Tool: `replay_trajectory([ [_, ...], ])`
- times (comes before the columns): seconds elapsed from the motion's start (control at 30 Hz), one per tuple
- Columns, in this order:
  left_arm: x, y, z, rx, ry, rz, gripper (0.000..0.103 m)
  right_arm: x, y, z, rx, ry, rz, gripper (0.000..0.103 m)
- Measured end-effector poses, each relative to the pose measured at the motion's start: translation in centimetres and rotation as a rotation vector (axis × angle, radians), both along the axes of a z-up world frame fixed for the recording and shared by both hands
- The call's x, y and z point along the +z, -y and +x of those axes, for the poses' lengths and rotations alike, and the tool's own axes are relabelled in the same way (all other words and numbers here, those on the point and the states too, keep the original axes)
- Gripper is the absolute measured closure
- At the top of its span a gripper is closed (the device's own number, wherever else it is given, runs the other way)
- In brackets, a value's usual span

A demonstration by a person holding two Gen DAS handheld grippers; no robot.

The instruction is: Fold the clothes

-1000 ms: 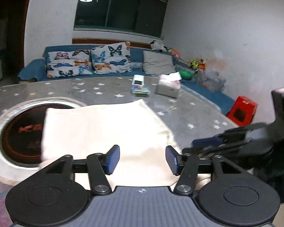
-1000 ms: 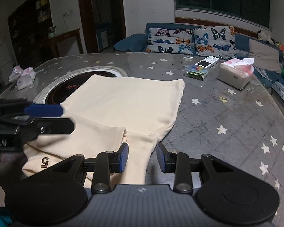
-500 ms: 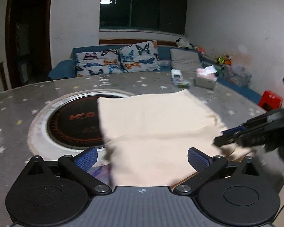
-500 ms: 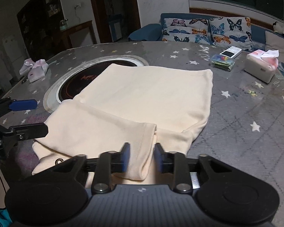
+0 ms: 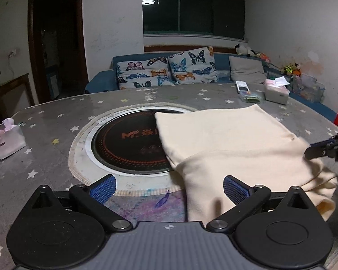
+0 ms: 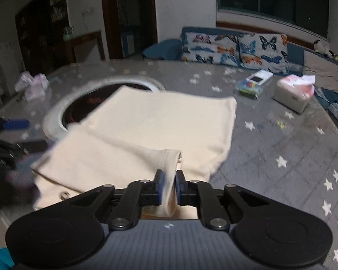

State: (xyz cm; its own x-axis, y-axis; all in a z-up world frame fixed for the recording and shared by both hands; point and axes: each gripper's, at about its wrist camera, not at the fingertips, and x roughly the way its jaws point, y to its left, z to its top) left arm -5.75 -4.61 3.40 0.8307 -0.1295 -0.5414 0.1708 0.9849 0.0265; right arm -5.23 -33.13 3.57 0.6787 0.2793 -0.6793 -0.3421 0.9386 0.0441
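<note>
A cream garment [image 5: 232, 144] lies partly folded on the grey star-patterned table [image 5: 56, 121], one part over the round black cooktop [image 5: 128, 144]. It also shows in the right wrist view [image 6: 160, 126]. My left gripper [image 5: 169, 187] is wide open and empty at the garment's near left edge. My right gripper [image 6: 168, 187] is shut on a folded edge of the cream garment near the table's front. In the left wrist view the right gripper's fingers [image 5: 322, 148] show at the right edge. The left gripper's fingers [image 6: 15, 123] show blurred at the left of the right wrist view.
A tissue box [image 6: 293, 96], a white phone-like device [image 6: 259, 77] and a small colourful packet [image 6: 247, 87] stand at the table's far right. A small white gift bag [image 5: 7, 138] sits at the left. A blue sofa with butterfly cushions [image 5: 166, 72] lies behind the table.
My left gripper has opened wide and drawn back to the left off the garment. My right gripper has closed on the garment's folded edge and the view has swung left.
</note>
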Motion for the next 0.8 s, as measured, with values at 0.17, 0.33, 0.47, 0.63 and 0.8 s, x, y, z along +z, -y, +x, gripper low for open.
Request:
replay_trajectory([
  [0.17,0.4,0.7,0.5,-0.019,0.015,0.025,0.0,0.4,0.2,0.0,-0.013,0.035,0.003,0.089],
  [0.33,0.6,2.3,2.2,-0.03,0.045,0.032,0.001,0.7,-0.4,0.5,0.017,0.061,0.015,0.088],
  [0.47,0.6,3.6,3.3,-0.061,0.063,0.021,0.013,0.0,-0.9,1.5,0.031,0.048,0.035,0.088],
  [0.63,-0.3,3.5,4.7,-0.012,0.036,0.013,0.024,-0.9,-1.2,2.2,0.042,0.025,0.036,0.088],
  [0.8,-1.4,2.4,5.6,0.047,-0.008,0.014,0.031,-1.7,-1.0,2.4,0.04,0.003,0.03,0.088],
])
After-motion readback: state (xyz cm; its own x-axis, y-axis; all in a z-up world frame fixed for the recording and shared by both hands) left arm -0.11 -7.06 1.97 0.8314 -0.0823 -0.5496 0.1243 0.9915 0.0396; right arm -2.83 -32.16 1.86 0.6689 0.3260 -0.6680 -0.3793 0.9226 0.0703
